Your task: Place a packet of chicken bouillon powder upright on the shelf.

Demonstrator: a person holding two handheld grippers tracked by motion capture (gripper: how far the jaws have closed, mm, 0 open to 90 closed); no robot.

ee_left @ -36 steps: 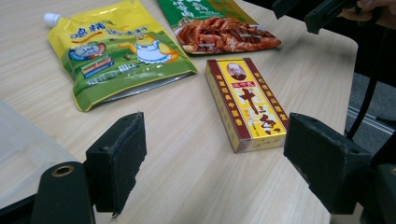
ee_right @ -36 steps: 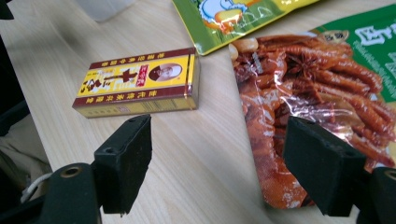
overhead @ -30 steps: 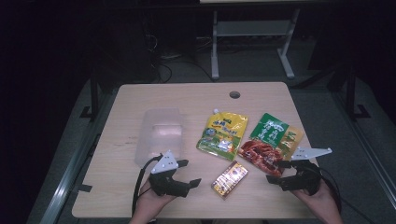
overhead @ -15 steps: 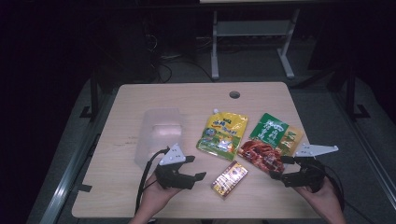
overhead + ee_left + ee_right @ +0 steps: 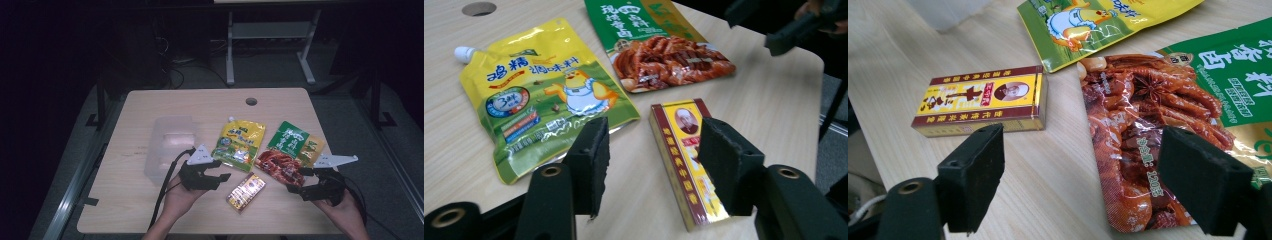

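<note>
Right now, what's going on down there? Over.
Left gripper closing in, jaws apart, nothing gripped. Right gripper open, over red-green pouch. Yellow box flat on table. Path clear.

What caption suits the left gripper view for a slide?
Left claw, open and just closing, approaches a small box beside a yellow pouch on the table.
</note>
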